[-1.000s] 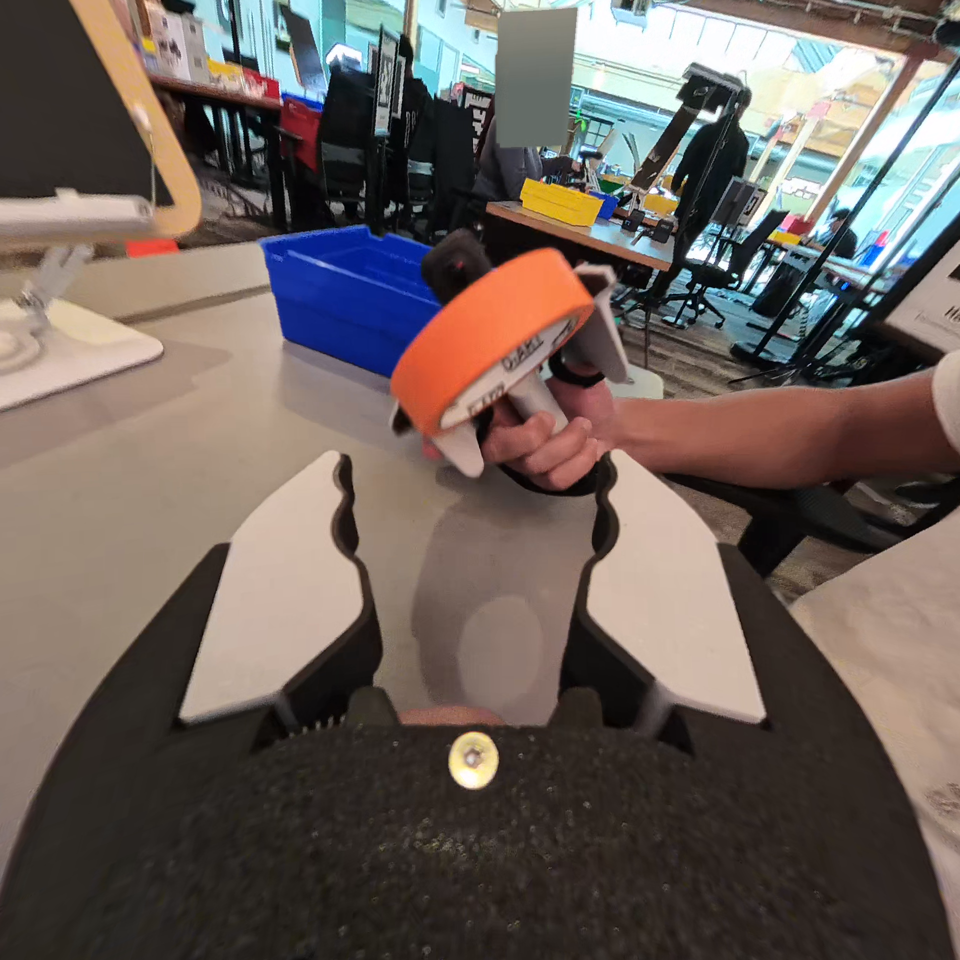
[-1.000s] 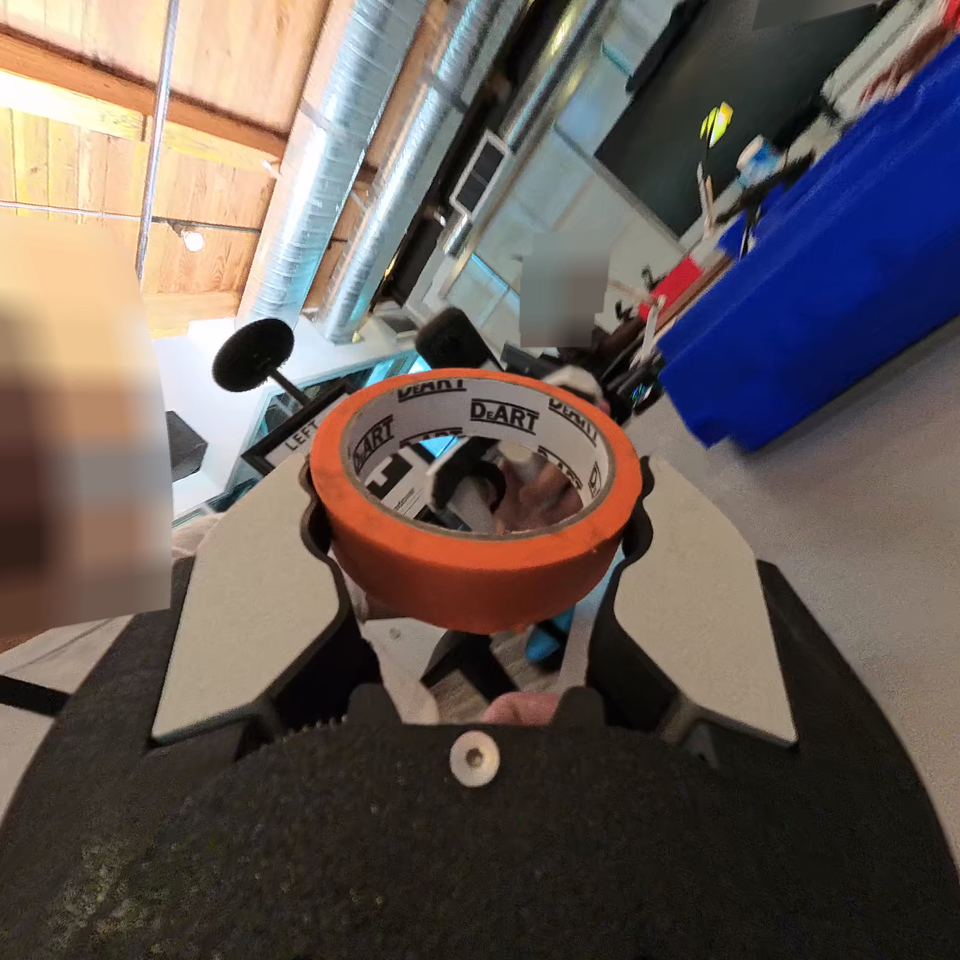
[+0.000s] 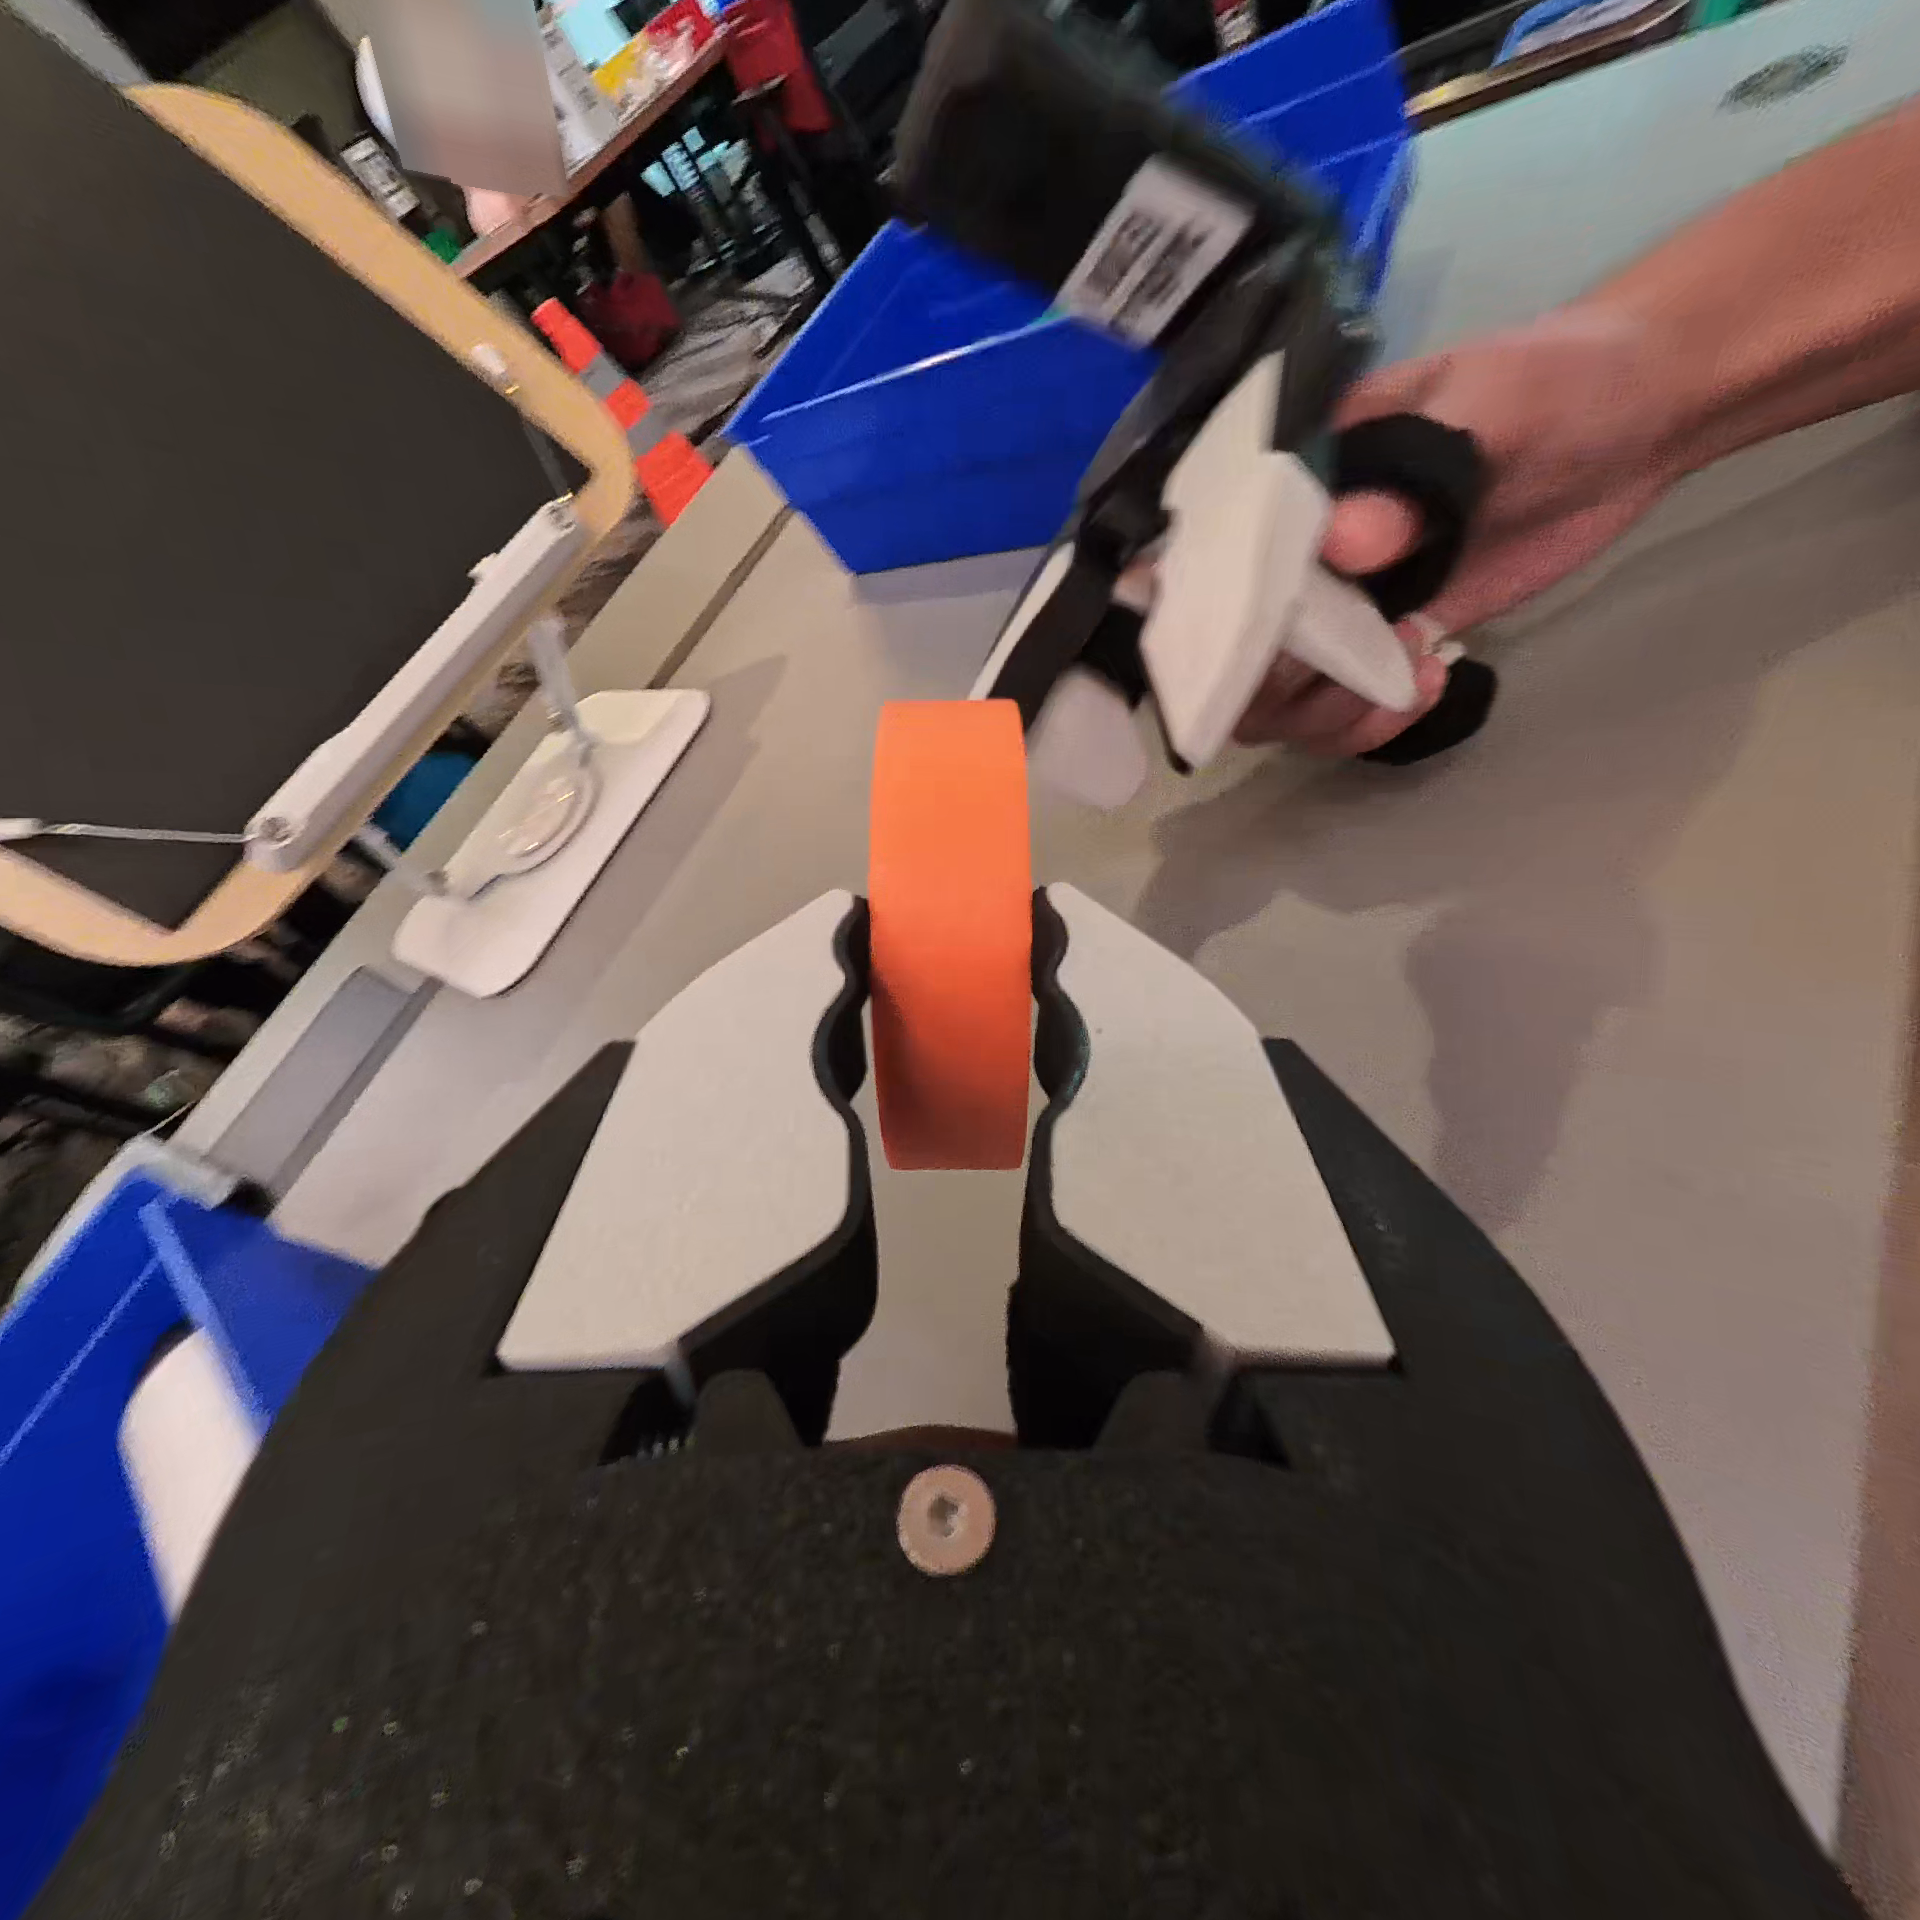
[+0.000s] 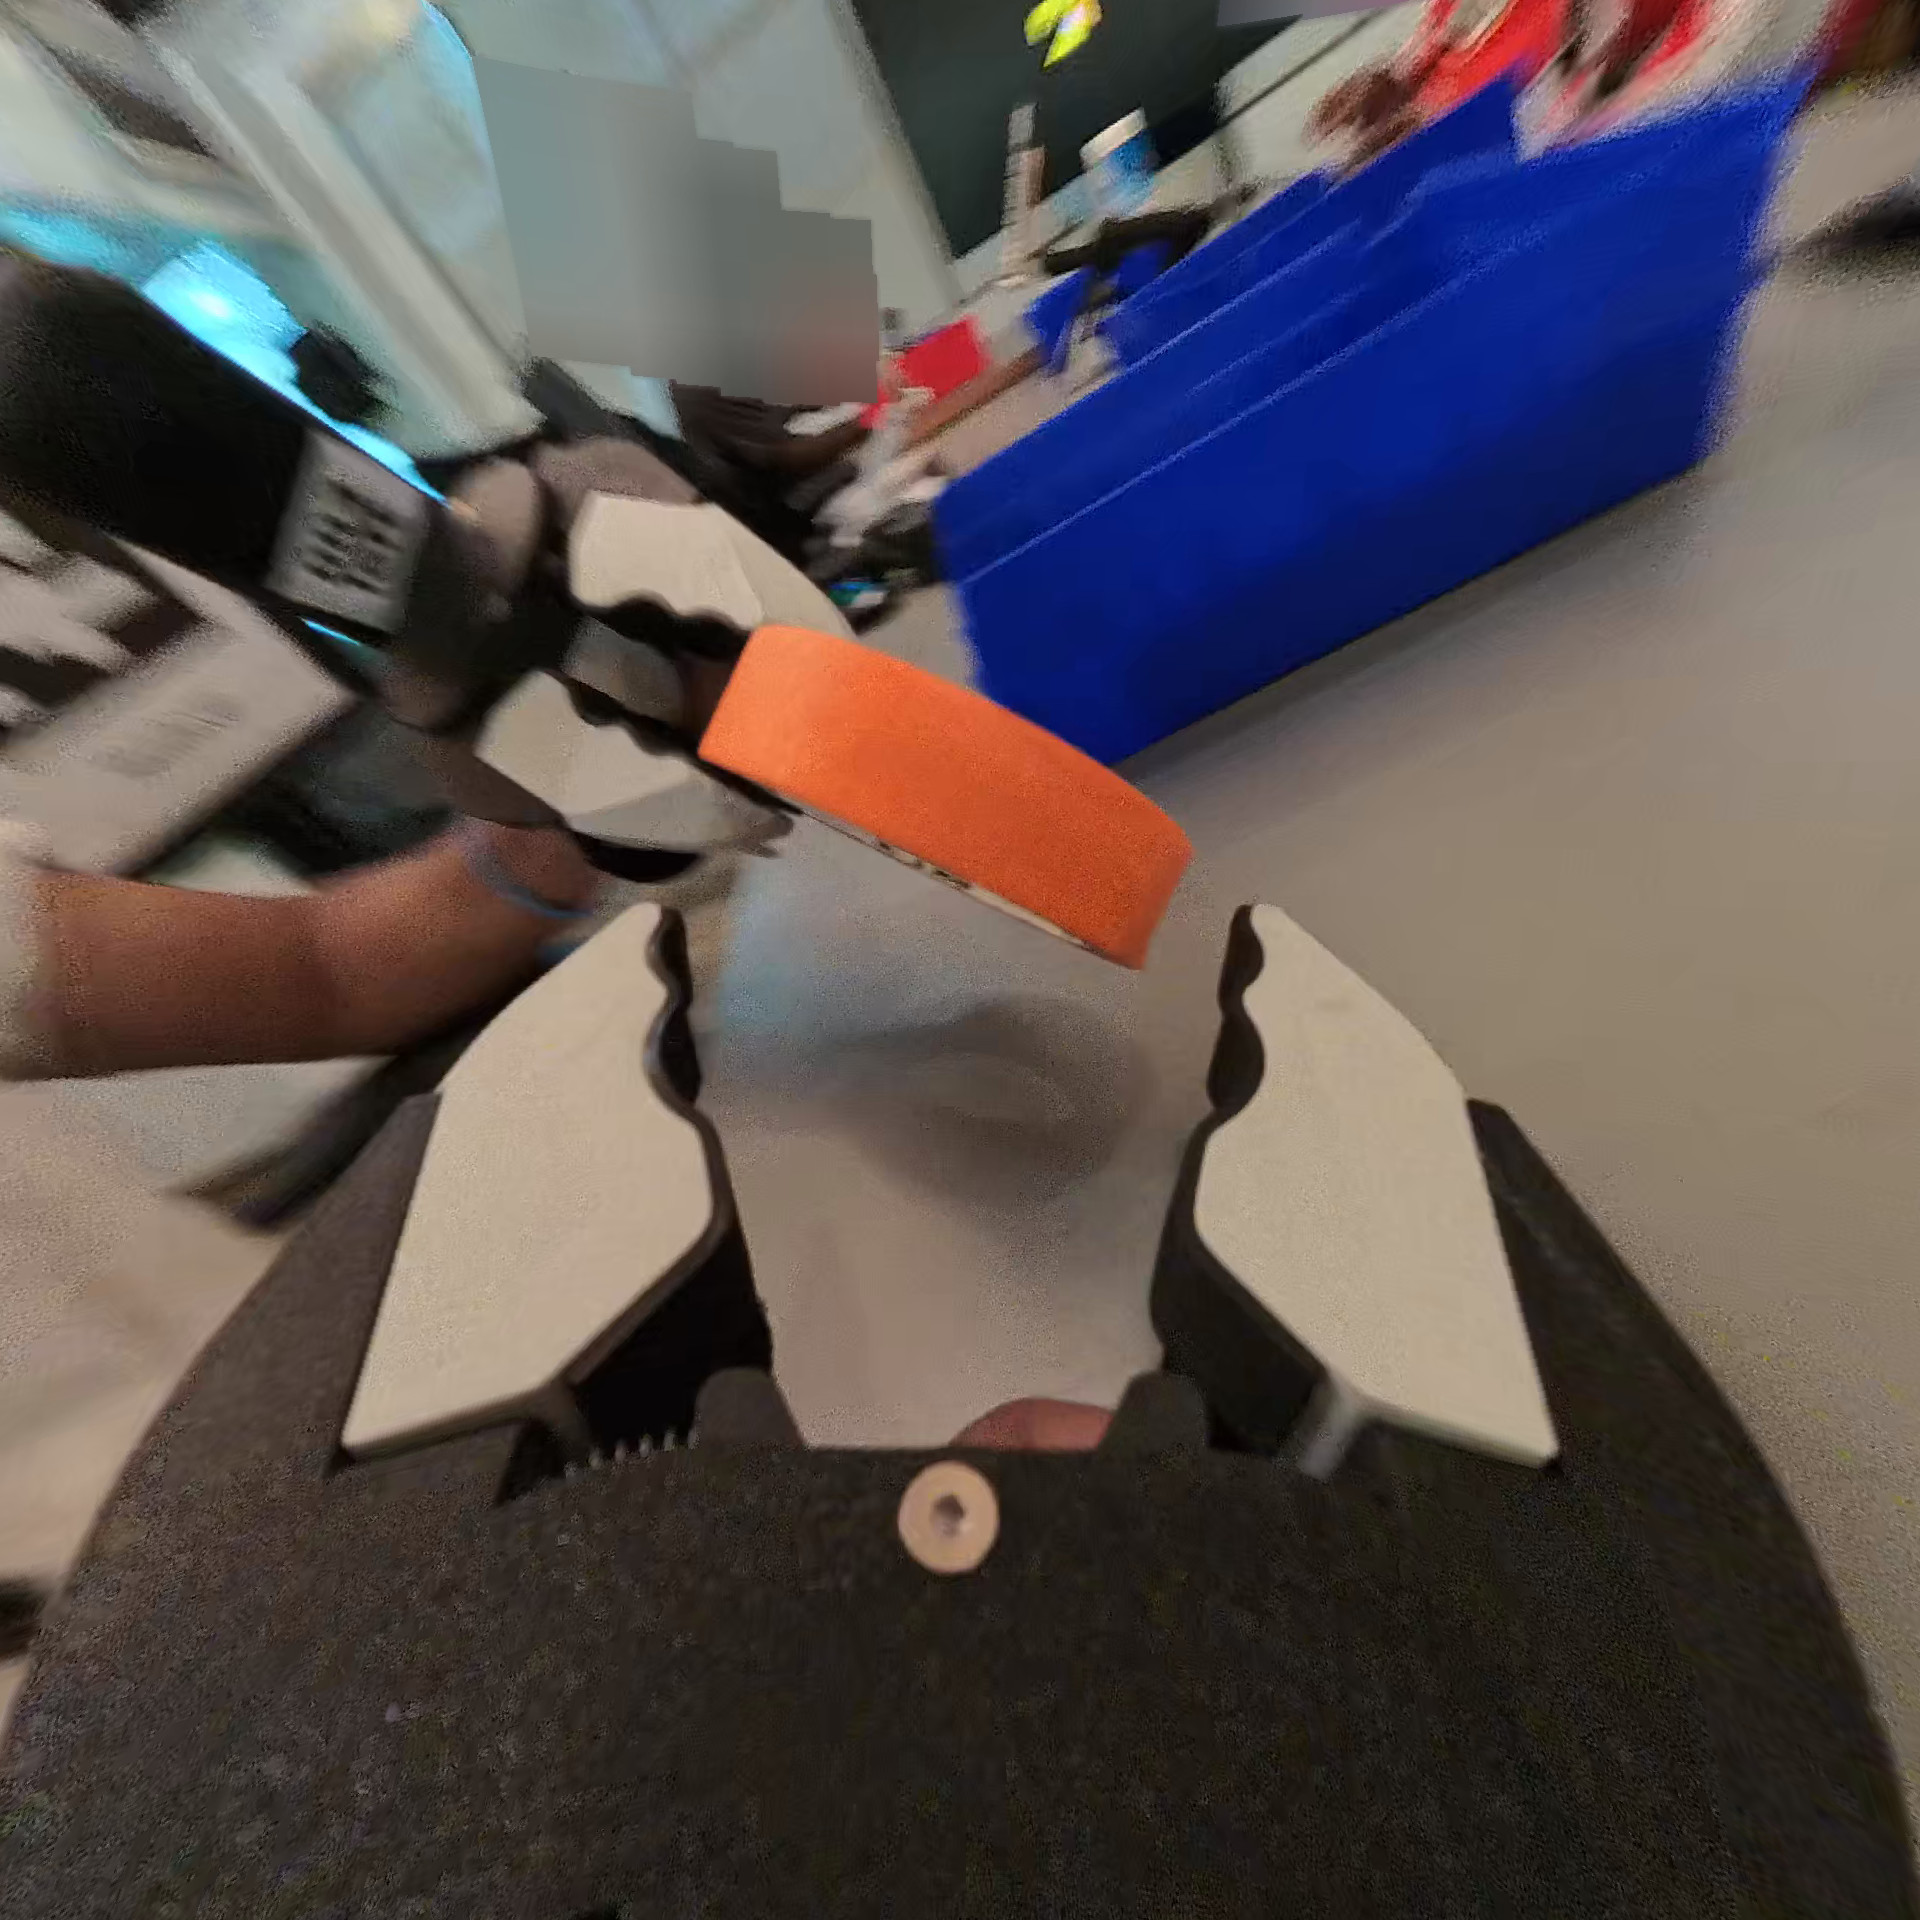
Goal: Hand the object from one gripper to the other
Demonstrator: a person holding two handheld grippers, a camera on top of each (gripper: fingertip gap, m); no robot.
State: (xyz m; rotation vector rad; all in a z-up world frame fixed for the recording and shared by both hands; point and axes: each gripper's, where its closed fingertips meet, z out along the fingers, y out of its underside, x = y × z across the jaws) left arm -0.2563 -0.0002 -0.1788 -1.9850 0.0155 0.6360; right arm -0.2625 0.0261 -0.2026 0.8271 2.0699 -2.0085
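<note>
Left gripper (image 3: 948, 935) pinches the orange tape roll (image 3: 951, 935) by its flat sides, above the grey table (image 3: 1558, 1039); right gripper (image 4: 956, 935) gapes empty just beside the roll. Only the tips bite, so the roll could slip out

Right gripper (image 3: 1195, 665) motion-blurred in left wrist view; its far finger mostly hidden behind the near one. Tape (image 3: 951, 935) seen edge-on there, core hidden. Near bin (image 3: 94, 1455) cut off at left edge, blurred; white thing inside unidentifiable. Dark panel (image 3: 208, 436) cropped at left and top. In right wrist view left gripper (image 4: 717, 748) smeared, its lower finger partly hidden under the tape; background behind blue bin (image 4: 1351, 457) too blurred to tell.
</note>
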